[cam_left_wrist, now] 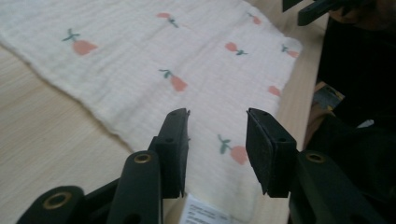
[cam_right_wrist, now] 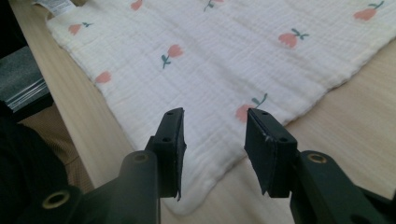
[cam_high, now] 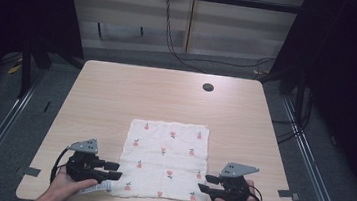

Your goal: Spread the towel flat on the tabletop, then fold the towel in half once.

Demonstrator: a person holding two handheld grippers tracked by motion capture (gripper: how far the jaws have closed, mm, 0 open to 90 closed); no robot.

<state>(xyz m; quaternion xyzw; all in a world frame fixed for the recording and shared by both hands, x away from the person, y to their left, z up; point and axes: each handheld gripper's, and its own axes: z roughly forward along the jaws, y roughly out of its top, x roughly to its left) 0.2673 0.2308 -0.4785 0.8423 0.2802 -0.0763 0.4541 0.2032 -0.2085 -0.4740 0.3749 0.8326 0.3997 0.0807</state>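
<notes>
A white cloth [cam_high: 166, 159] printed with small pink flowers lies flat near the table's front edge. My left gripper [cam_high: 113, 170] is at its front left corner, open, its jaws pointing over the cloth [cam_left_wrist: 154, 60] with nothing between them. A white care label [cam_left_wrist: 201, 214] sticks out at that corner. My right gripper [cam_high: 206, 183] is at the front right corner, open too, its jaws hovering over the cloth's [cam_right_wrist: 224, 56] corner edge. In the left gripper view the right gripper's fingers [cam_left_wrist: 317, 9] show at the top right.
The wooden table [cam_high: 166, 99] has a round cable hole [cam_high: 208, 87] at the back right. Bare wood stretches behind the cloth. Strips of tape [cam_high: 289, 194] mark the table's front corners. Cables trail on the floor beyond the table.
</notes>
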